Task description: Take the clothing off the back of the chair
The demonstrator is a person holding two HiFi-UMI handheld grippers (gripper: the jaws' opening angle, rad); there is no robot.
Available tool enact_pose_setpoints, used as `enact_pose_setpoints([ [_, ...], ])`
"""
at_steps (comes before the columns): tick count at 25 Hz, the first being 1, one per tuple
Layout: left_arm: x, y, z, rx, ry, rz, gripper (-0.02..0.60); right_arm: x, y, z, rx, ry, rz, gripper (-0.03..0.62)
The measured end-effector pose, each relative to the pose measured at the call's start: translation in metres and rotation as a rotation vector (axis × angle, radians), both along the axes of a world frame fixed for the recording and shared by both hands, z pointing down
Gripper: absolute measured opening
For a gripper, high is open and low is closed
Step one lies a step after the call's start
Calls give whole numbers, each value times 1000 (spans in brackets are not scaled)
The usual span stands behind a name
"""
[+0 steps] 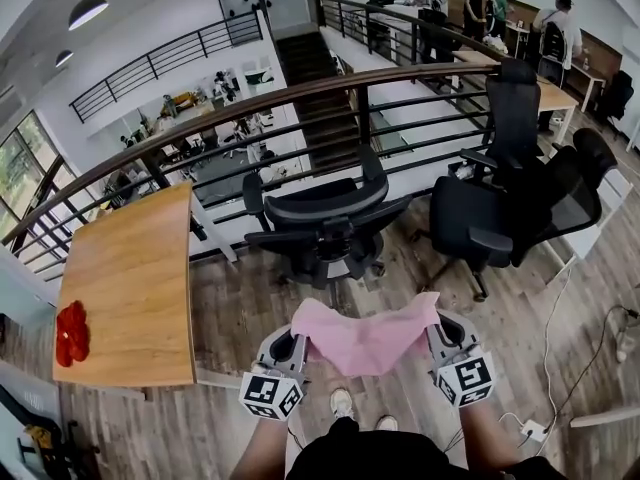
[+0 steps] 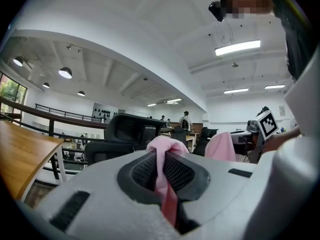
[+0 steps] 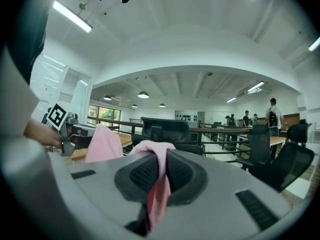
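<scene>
Wood-plank floor (image 1: 250,318) on a mezzanine. A curved dark railing (image 1: 300,93) runs across the far side.

Long wooden table (image 1: 130,288) at left, set lengthwise away from the person.

Black office chair (image 1: 325,218) stands straight ahead near the railing. More black chairs (image 1: 510,208) are grouped to the right.

Pink clothing (image 1: 368,333) hangs in the air close in front of the person, apart from the chair. It is stretched sideways between the two tools and sags a little in the middle.

Left gripper (image 1: 297,348): jaws pinched tight on the cloth's left corner, with a fold bunched above the pads. Right gripper (image 1: 436,334): jaws likewise clamped on the right corner. Both point roughly level, side by side.

Small red object (image 1: 72,333) sits at the table's near left edge; I cannot tell what it is.
</scene>
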State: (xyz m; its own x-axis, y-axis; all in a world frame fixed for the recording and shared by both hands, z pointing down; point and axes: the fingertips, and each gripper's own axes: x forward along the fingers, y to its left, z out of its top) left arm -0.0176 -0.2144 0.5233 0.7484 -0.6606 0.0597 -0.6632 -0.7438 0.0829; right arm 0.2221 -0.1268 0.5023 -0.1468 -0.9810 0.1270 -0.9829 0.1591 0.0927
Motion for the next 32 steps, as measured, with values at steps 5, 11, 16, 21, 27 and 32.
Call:
enact_pose_setpoints([
  [5, 2, 13, -2, 13, -16, -3, 23, 2, 10, 3, 2, -7, -10, 17],
  [11, -3, 24, -5, 29, -24, -20, 23, 2, 20, 9, -5, -9, -23, 15],
  [16, -4, 29, -7, 40, -31, -29, 23, 0, 25, 4, 13, -1, -40, 14],
  [21, -4, 30, -16, 65, -16, -44, 23, 5, 27, 0, 27, -3, -26, 14],
  [27, -3, 32, -21, 81, -5, -45, 23, 9, 33, 1, 29, -2, -15, 14],
  [32, -2, 33, -21, 78, -12, -42, 24, 10, 33, 3, 17, -8, -10, 14],
])
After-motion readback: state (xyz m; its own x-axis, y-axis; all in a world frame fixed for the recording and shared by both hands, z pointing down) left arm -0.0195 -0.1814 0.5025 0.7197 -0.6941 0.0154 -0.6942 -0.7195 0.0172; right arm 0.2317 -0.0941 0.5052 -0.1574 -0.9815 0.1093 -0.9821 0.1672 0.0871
